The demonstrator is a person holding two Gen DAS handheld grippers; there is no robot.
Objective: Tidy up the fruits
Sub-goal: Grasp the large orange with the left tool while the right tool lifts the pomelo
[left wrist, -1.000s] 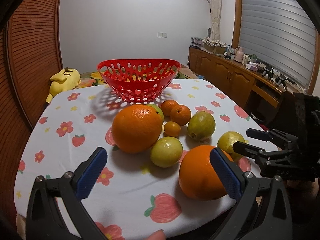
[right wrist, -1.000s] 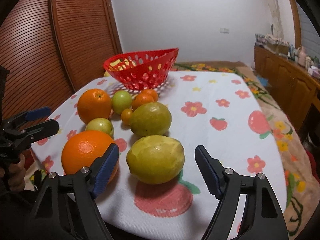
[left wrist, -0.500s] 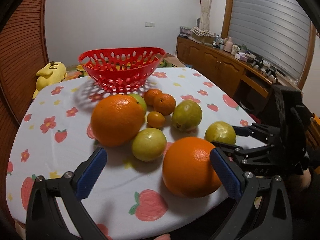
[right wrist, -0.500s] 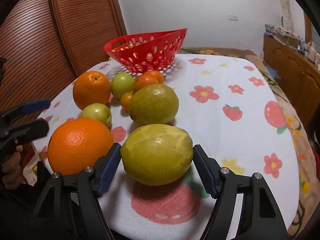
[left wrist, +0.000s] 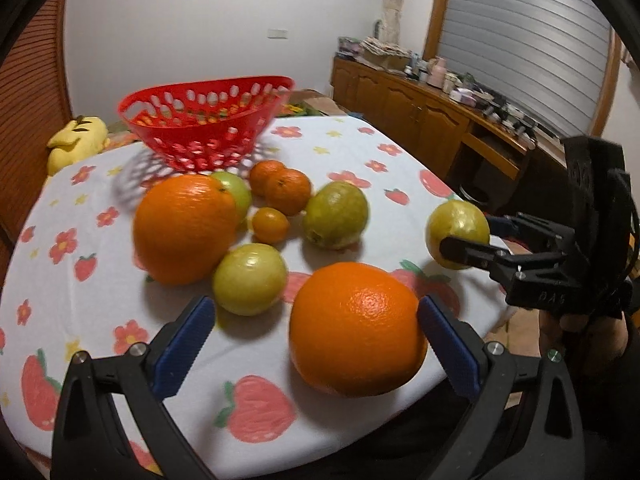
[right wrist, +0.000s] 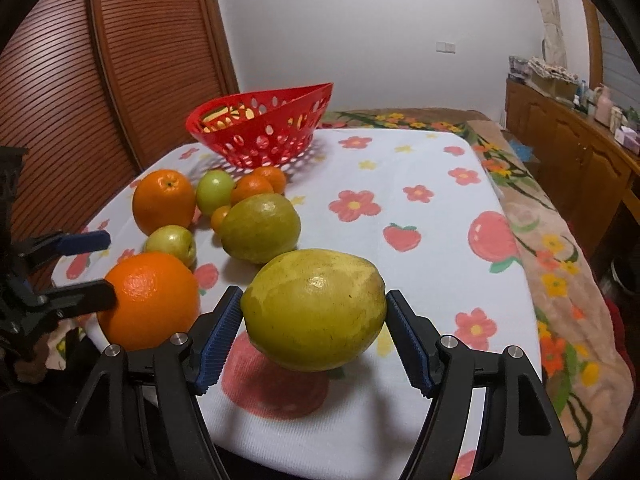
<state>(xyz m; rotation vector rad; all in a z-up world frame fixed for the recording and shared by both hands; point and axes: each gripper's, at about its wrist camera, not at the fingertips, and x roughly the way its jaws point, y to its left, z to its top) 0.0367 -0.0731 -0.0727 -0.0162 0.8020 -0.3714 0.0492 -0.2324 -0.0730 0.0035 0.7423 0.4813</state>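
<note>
My right gripper [right wrist: 314, 298] is shut on a large yellow-green fruit [right wrist: 316, 312], both blue pads pressing its sides; it hangs just above the flowered tablecloth [right wrist: 420, 240]. In the left wrist view that fruit [left wrist: 456, 224] sits in the right gripper [left wrist: 466, 236] at the table's right edge. My left gripper [left wrist: 314, 306] is open around the near orange [left wrist: 356, 328], whose left side is apart from the pad. A red perforated basket [left wrist: 208, 128] stands at the back. In front of it lie another orange [left wrist: 184, 228], a green fruit [left wrist: 336, 216], a smaller one [left wrist: 250, 280] and tangerines [left wrist: 286, 190].
A yellow plush toy [left wrist: 76, 140] lies behind the table at the left. A wooden sideboard [left wrist: 420, 112] with clutter runs along the right wall. A ribbed wooden door [right wrist: 80, 80] stands close on the left. A flowered bedspread [right wrist: 552, 248] lies beyond the table's right edge.
The right gripper's jaws closed onto the yellow-green fruit and raised it a little. The left gripper moved in toward the near orange, which now lies between its fingers.
</note>
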